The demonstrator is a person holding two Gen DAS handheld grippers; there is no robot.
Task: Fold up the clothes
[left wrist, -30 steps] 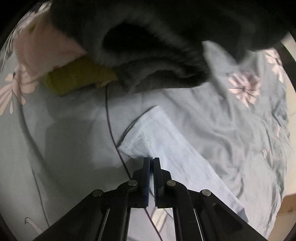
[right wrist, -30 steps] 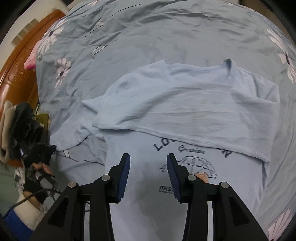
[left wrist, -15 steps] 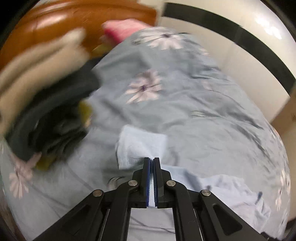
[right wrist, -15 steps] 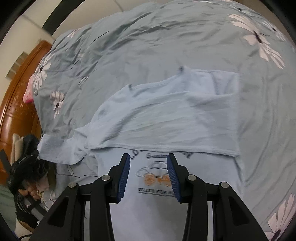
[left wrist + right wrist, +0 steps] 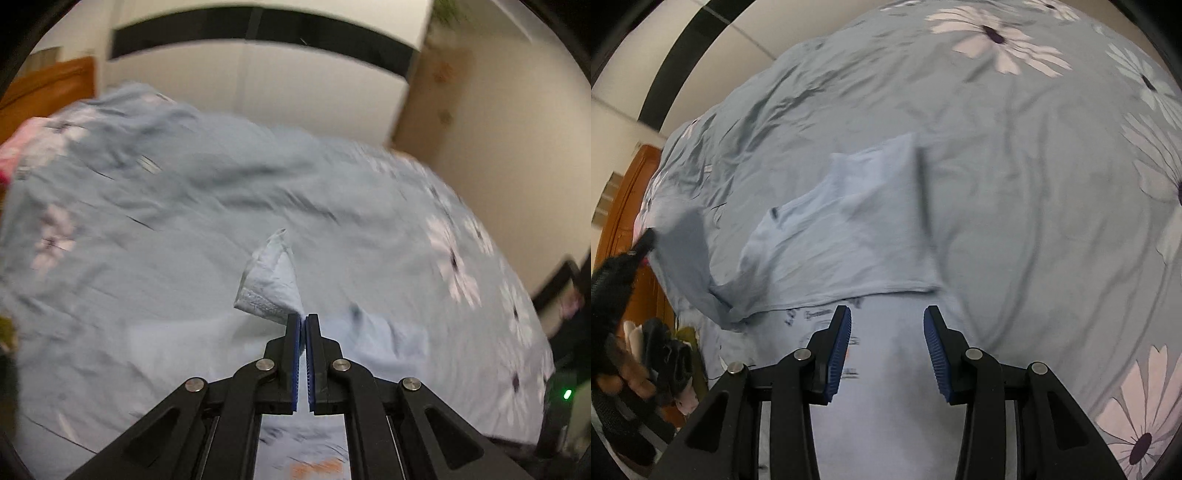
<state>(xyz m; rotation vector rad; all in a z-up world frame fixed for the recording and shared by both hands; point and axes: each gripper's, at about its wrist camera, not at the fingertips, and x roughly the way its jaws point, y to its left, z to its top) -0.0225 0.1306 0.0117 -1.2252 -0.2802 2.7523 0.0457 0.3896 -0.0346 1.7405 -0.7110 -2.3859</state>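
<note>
My left gripper (image 5: 303,321) pinches the pale-blue cotton T-shirt's sleeve (image 5: 271,280); a thin bite could slip. My right gripper (image 5: 887,325) hovers half-open, holding nothing.

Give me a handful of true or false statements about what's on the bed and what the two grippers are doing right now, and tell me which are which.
1. The left gripper is pinching a sleeve of the light blue T-shirt. True.
2. The right gripper is clamped on the shirt. False: its jaws stand apart with no cloth between them, over the printed front.
3. The T-shirt lies on a grey-blue floral bedsheet. True.
4. The shirt is spread fully flat. False: its upper part is already folded down over the front.
5. The shirt's print includes orange. True.
</note>
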